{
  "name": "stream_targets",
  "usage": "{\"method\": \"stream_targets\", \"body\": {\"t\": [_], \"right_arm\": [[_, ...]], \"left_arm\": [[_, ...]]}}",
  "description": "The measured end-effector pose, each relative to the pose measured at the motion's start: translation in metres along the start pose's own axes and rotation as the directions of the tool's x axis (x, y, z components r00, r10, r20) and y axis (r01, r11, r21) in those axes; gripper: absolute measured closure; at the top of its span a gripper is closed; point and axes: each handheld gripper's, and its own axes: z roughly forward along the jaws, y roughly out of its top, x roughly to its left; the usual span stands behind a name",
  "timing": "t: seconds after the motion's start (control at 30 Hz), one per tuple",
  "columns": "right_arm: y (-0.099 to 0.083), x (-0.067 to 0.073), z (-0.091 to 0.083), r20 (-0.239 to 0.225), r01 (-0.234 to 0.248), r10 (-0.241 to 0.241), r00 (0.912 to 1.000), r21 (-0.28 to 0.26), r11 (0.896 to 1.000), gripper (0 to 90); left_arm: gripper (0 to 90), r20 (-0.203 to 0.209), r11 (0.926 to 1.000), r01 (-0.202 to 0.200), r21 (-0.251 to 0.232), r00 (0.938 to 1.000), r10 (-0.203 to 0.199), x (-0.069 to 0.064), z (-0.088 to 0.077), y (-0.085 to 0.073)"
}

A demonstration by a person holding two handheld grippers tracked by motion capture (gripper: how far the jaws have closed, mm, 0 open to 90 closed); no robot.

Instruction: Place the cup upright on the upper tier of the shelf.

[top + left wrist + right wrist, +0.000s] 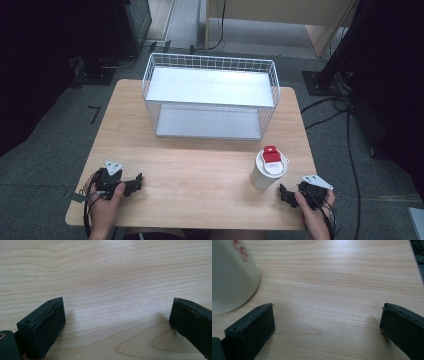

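The left gripper (134, 184) rests low over the wooden table (200, 170) near its front left corner, held in the person's left hand (105, 202). In the left gripper view its two black jaws stand spread wide, with only bare wood grain between them; they grasp nothing, and no object touches them.

The right gripper (284, 194) sits near the front right corner, held in the person's right hand (314, 210). Its jaws are likewise released and wide apart, with nothing between them. In the right gripper view the white cup (229, 277) stands just beyond and to the side of one jaw, close to it but apart from it.

From the high view, that cup (267, 170) stands upright on the right part of the table, near the front edge, just beside the right gripper. It wears a white lid with a red tab (270, 153) on top.

Counted: one cup, one lid, two grippers, and one white wire rack (210, 97) with two shelves, standing at the middle of the table's far edge, well apart from both grippers.
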Motion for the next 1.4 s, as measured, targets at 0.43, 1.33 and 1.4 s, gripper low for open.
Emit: {"method": "stream_targets", "body": {"t": [0.43,1.33,1.4], "right_arm": [[0.006,0.032,-0.016,-0.187,0.124,-0.141,0.9723,-0.097,0.988,0.0],[0.037,0.071,-0.030,-0.250,-0.021,-0.067,0.9659,-0.335,0.942,0.0],[0.038,0.073,-0.029,-0.241,-0.027,-0.061,0.9685,-0.345,0.938,0.0]], "left_arm": [[0.9,0.000,1.0000,0.000,0.000,1.0000,0.000,0.000,0.000,0.000],[0.9,-0.001,1.0000,0.004,-0.003,1.0000,-0.004,0.000,0.000,0.000],[0.9,-0.001,1.0000,0.004,-0.003,1.0000,-0.004,0.000,0.000,0.000]]}}
